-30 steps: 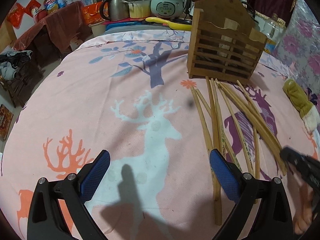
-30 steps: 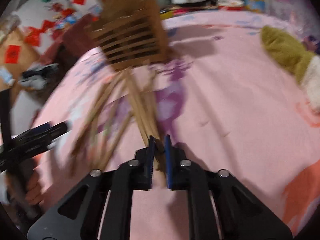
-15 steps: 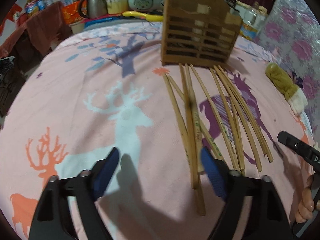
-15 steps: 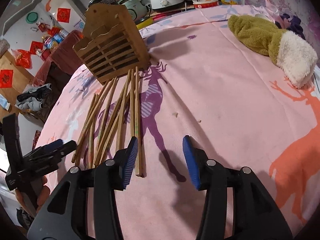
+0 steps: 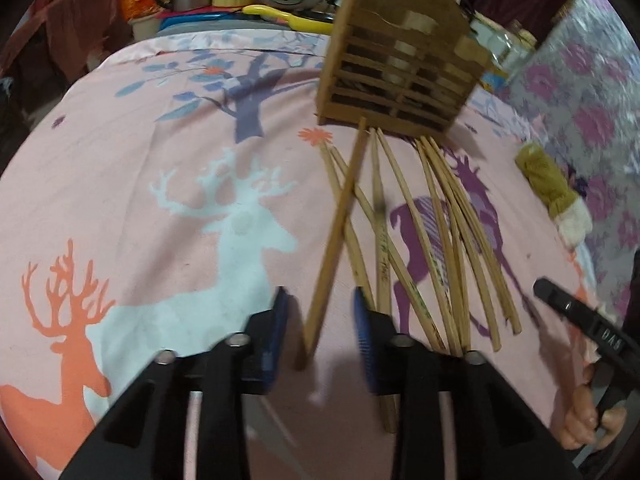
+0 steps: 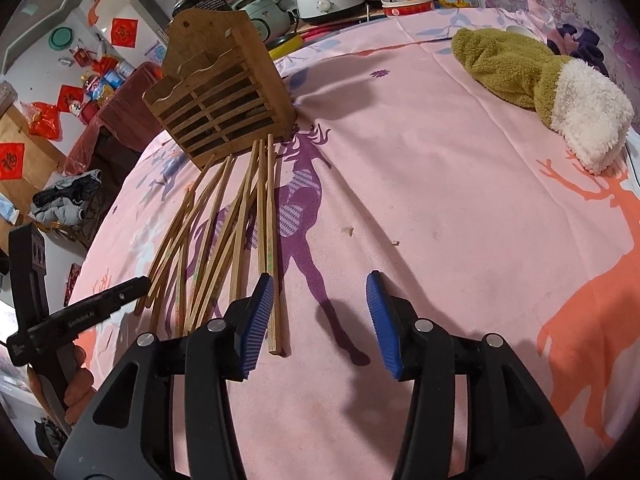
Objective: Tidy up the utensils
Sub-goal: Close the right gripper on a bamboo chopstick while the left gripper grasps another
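The bench is covered with a pink cloth printed with deer. Near its far edge stands a wooden slatted holder, and from the foot of the holder a fan of wooden chopsticks spreads toward the near edge; most of them lie flat on the cloth, crossing one another in places.

The left gripper is closing its jaws, and one chopstick stands between the blue pads. This chopstick is tilted across the others, its far end pointing to the base of the holder and its near end between the jaws. The pads do not yet press on it, as a gap shows on both sides.

The right gripper is spread open with nothing between its pads. It hangs near the near edge, and its left pad is just beside the near ends of the last chopsticks in the fan.

A green and white plush cloth lies toward the far right corner, well apart from the chopsticks.
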`<state>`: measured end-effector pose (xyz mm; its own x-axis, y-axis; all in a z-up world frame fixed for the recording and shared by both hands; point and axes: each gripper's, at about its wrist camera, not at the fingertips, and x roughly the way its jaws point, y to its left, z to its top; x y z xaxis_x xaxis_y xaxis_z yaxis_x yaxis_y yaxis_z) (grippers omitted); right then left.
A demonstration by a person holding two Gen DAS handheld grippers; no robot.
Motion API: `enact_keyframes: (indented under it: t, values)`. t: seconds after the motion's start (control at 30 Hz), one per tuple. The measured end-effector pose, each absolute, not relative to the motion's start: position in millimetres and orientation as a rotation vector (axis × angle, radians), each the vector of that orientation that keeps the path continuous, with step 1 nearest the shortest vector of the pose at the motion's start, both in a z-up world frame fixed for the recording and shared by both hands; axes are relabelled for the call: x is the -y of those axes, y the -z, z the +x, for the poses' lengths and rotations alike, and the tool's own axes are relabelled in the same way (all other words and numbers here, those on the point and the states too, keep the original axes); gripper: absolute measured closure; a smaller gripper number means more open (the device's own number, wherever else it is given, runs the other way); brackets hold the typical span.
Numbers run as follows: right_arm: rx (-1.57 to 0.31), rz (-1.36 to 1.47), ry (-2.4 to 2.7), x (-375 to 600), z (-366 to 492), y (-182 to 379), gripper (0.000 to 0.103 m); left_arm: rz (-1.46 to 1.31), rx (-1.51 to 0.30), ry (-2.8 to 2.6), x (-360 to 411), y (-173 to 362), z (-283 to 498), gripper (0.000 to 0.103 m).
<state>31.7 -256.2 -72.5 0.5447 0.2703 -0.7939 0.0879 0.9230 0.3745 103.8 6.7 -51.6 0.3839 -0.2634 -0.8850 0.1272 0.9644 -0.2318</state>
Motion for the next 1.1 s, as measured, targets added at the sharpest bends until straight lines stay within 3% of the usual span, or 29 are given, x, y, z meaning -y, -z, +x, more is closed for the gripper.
enact_keyframes:
  t: [0.17,0.3,0.37,0.43,1.1]
  values:
    - [-0.996,0.391,-0.106,255.9,31.4,72.2,0.054,-0.030,-1.133,0.190,1.5,53.2,96.2,0.064]
    - [-0.992,0.396,-0.104,257.8,30.8,71.9,0.054,-0.007,-1.119,0.182,-2.2,51.3,82.6,0.074]
    - [-0.990,0.392,-0.103,257.3,30.4,71.7,0.054,0.017,-1.107,0.176,-3.7,51.0,76.9,0.089]
    - [-0.986,0.386,-0.105,256.3,30.5,70.6,0.054,0.012,-1.106,0.173,-5.4,51.0,77.0,0.094]
    - [-1.031,0.178,-0.204,213.9,18.0,76.0,0.056,-0.090,-1.064,0.197,-18.1,37.6,75.3,0.094]
